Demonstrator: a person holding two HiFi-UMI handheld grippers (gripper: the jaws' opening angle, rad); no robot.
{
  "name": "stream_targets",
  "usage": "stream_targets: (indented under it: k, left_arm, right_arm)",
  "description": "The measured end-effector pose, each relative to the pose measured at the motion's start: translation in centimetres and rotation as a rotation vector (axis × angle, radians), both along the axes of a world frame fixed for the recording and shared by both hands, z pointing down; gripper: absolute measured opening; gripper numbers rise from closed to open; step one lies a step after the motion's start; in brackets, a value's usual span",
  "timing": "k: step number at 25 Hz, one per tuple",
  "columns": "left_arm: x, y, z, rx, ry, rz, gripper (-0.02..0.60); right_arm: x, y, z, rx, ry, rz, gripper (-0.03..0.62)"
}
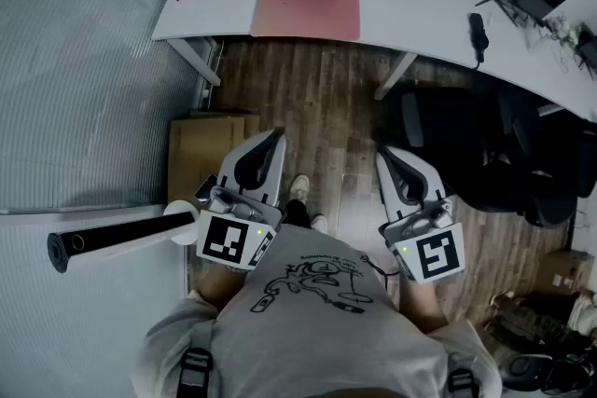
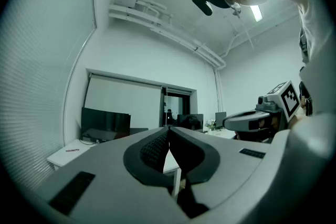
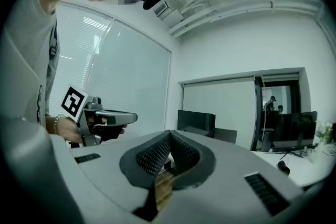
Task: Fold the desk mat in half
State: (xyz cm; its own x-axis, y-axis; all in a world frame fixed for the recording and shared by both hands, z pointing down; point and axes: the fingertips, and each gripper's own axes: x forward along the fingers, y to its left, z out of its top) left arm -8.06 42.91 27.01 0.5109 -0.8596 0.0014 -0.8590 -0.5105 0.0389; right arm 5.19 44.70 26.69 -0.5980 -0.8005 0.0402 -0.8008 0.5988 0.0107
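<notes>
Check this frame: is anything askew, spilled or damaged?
Nothing stands out. The reddish rectangular desk mat lies flat and unfolded on the white desk. The left gripper and right gripper are shut and empty, held well short of the desk.

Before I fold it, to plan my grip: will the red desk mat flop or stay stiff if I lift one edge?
Probably floppy: the desk mat lies thin and fully flat, with no visible thickness. Likely light for its area, for the same reason. It may slide when pushed, since the white desk looks smooth.
</notes>
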Motion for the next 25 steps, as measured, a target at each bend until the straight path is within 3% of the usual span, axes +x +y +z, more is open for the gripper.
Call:
stream_targets:
  k: [6, 11, 19, 25]
  left_arm:
    - [-1.6, -2.7, -0.4, -0.004, 0.006, -0.009, 0.021]
    - [-3.0, -5.6, -0.5, -0.004, 0.009, 0.001, 0.021]
    - [-5.5, -10.7, -0.1, -0.011, 0.012, 0.017, 0.020]
    - [-7.6, -14.1, 0.2, -0.025, 0.009, 0.036, 0.020]
  right_arm:
    - [-0.8, -2.3, 0.3, -0.001, 0.068, -0.022, 0.006]
    - [-2.8, -5.6, -1.2, 0.026, 0.005, 0.007, 0.006]
    - [-5.6, -10.8, -0.8, 0.011, 0.008, 0.016, 0.006]
    - [-7.4, -13.7, 0.8, -0.031, 0.086, -0.007, 0.006]
